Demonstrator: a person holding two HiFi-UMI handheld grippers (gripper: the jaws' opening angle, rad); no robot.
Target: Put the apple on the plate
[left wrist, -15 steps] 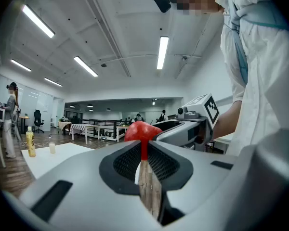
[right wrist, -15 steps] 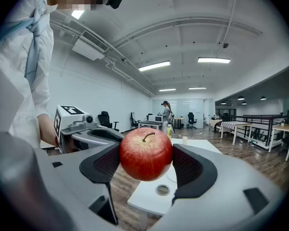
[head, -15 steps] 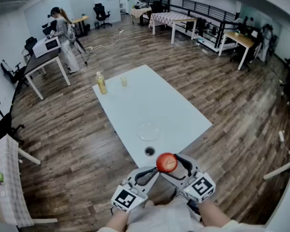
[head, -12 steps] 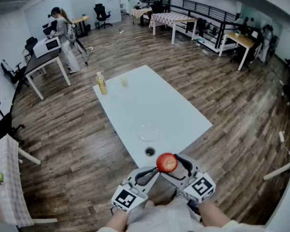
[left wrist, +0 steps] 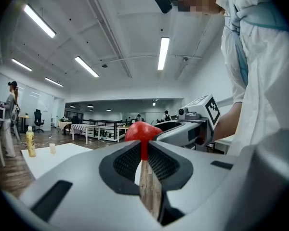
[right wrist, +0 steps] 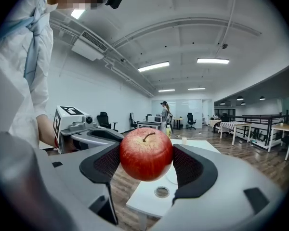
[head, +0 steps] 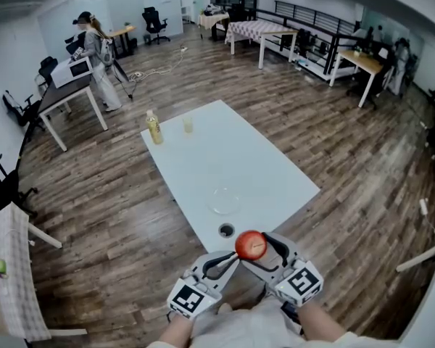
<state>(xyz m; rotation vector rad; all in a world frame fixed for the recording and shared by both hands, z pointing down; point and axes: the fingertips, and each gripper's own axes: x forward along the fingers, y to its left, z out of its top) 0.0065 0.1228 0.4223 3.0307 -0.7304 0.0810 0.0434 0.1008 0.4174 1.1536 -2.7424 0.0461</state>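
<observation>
- My right tool (right wrist: 147, 161) is pinching the apple (right wrist: 146, 154): a mesh pad presses on each flank, and the stem points up.
- From the head view, the apple (head: 251, 245) hangs in the air at the near end of the white bench (head: 203, 151), clear of its surface.
- The plate (head: 225, 199), a clear glass one, lies on the bench beyond the apple, apart from it and with nothing on it.
- Between the apple and the plate I see a small round opening (head: 226, 230) in the bench top.
- My left tool (left wrist: 143, 153) has its pads pressed together, only a thin slit showing below the tips, and nothing between them.
- The left tool sits just beside the right one, and both are held close to my body.
- At the far end of the bench stand a yellow bottle (head: 154, 127) and a small cup (head: 188, 124), near each other, well apart from the plate.
- A person (head: 98, 49) stands at a desk far off on the left.
</observation>
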